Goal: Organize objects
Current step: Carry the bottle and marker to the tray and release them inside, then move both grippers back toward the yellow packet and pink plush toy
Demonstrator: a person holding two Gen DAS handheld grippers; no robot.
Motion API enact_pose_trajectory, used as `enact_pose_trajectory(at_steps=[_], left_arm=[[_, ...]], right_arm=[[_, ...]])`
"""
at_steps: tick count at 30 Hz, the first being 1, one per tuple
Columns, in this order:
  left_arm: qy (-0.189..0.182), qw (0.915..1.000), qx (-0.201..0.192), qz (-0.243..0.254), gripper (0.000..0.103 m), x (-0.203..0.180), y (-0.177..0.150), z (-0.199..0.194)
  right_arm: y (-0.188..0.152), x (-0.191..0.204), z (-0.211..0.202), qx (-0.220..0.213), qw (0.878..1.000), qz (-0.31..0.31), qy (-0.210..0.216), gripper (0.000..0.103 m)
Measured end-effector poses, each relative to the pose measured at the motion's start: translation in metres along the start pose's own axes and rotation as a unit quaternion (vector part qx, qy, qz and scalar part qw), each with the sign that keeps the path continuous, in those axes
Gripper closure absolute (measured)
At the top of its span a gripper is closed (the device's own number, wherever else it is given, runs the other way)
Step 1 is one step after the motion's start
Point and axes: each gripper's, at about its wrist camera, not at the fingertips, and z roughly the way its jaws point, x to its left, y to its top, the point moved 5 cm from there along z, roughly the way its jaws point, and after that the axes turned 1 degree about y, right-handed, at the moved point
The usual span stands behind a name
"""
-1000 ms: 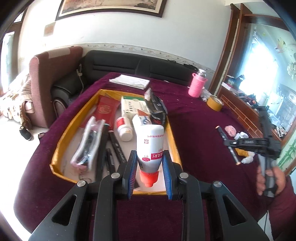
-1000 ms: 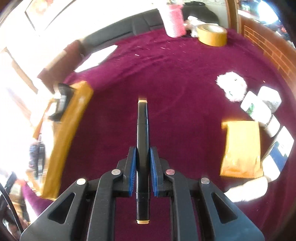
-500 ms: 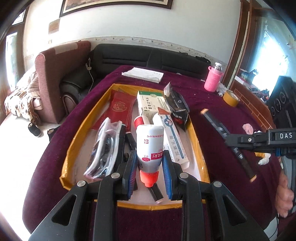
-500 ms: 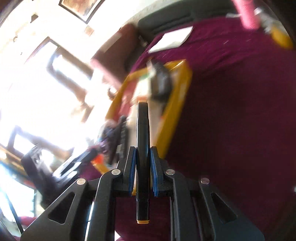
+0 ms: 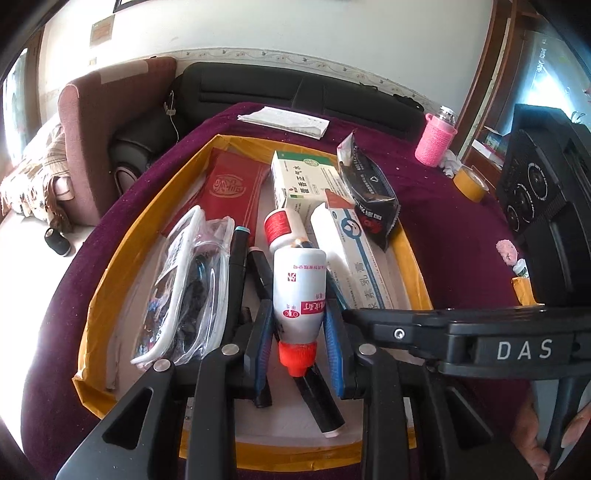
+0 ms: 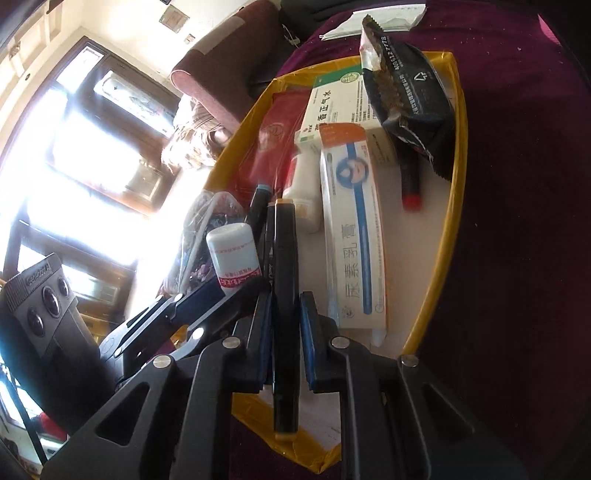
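Over the maroon-clothed worktop (image 5: pixel 443 229) and its yellow-rimmed tray (image 5: pixel 122 258), our left gripper (image 5: pixel 298 328) clasps a white red-capped bottle (image 5: pixel 300 291) between its fingers; our right gripper (image 6: pixel 283 332) pinches a black marker (image 6: pixel 284 295) lengthwise.

Wall (image 5: pixel 258 33): it was white, with a patterned strip low down.
Sofa (image 5: pixel 295 92): it was black and stood behind the table.
Armchair (image 5: pixel 103 110): it was dark red.
Window (image 6: pixel 85 147): bright light came in.
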Motion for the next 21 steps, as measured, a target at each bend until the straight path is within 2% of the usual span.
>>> enact_pose_trajectory(at_steps=[4,6,8,11,13,16,21], left_arm=[[-0.004,1.0000,0.000,-0.005,0.075,0.000,0.000,-0.001],[0.002,1.0000,-0.003,-0.004,0.066,0.000,0.001,-0.003],[0.006,0.9999,-0.009,-0.005,0.051,0.001,0.003,-0.008],[-0.002,0.9996,-0.022,-0.017,0.048,0.000,0.006,-0.021],[0.006,0.9991,-0.038,-0.017,0.046,-0.003,0.008,-0.033],[0.036,0.9968,-0.071,-0.008,0.041,-0.011,0.009,-0.052],[0.083,0.9897,-0.117,0.003,0.039,-0.027,0.010,-0.078]], right_arm=[[0.003,0.002,0.001,-0.010,1.000,-0.003,-0.010,0.089],[0.005,0.004,-0.005,-0.019,1.000,-0.010,-0.016,0.087],[0.007,0.007,-0.014,-0.034,0.999,-0.018,-0.022,0.085],[0.008,0.012,-0.031,-0.062,0.997,-0.030,-0.034,0.068],[0.010,0.015,-0.046,-0.090,0.994,-0.044,-0.054,0.055],[0.008,0.023,-0.071,-0.142,0.979,-0.081,-0.120,0.046],[-0.006,0.005,-0.120,-0.209,0.949,-0.109,-0.208,0.029]])
